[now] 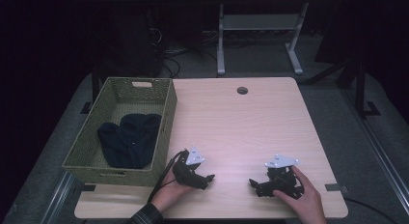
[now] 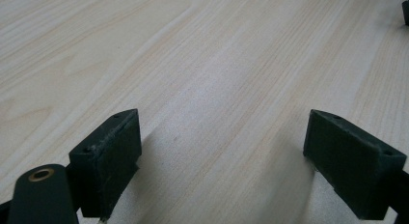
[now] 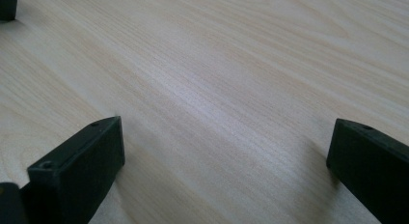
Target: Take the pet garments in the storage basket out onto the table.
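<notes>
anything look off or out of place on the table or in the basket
Nothing stands out. The dark cloth lies bunched inside the green basket, nothing spilled. Both the left gripper and right gripper rest open on the bare table.

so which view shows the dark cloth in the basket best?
The high view: the dark cloth lies in the green woven basket at the table's left edge, seen from above. The left and right gripper views look along open jaws at bare tabletop, away from it.

A green woven basket (image 1: pixel 164 119) holding dark cloth (image 1: pixel 129 138) sits on the light wooden table's (image 1: pixel 241 122) left edge.
</notes>
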A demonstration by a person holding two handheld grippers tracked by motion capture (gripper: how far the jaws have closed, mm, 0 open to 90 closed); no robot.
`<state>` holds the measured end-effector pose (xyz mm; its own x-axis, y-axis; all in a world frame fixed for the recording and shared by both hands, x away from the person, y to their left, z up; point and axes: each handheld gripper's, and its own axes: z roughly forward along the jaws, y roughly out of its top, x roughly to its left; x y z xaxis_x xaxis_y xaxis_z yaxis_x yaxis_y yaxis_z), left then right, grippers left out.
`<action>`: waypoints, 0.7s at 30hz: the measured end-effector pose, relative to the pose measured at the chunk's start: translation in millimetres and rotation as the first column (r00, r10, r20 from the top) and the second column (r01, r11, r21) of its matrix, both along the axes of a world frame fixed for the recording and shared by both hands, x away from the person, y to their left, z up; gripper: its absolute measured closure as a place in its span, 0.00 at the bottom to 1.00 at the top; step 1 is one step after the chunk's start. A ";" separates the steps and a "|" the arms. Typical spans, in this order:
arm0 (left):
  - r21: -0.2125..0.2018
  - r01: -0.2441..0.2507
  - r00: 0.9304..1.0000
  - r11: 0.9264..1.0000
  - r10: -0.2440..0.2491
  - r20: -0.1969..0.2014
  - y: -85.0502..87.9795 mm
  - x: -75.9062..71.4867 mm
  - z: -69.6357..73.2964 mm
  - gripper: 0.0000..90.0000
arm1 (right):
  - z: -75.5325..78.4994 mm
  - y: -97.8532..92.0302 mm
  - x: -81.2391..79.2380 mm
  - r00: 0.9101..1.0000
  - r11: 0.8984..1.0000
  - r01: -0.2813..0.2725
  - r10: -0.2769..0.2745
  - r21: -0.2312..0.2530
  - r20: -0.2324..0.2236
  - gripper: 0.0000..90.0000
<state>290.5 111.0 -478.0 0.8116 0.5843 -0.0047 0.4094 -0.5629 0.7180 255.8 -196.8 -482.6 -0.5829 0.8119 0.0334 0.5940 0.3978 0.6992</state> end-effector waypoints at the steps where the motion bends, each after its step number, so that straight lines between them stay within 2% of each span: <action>1: 0.000 0.000 1.000 1.000 0.000 0.000 0.0 0.0 0.0 0.14 | 0.0 0.0 0.0 1.000 1.000 0.000 0.000 0.000 0.000 0.00; 7: 0.002 0.004 1.000 1.000 -0.004 0.001 -0.4 0.6 0.2 0.14 | 0.1 0.1 -0.2 1.000 1.000 0.001 -0.001 0.001 -0.003 0.00; 13: 0.028 0.009 1.000 1.000 -0.009 -0.024 -2.1 3.4 3.7 0.14 | 0.1 0.1 -0.2 1.000 1.000 0.001 -0.001 0.001 -0.003 0.00; 21: 0.021 0.015 0.999 1.000 -0.014 -0.041 -2.5 4.8 9.3 0.15 | 0.1 0.1 -0.1 1.000 1.000 0.001 -0.001 0.001 -0.003 0.00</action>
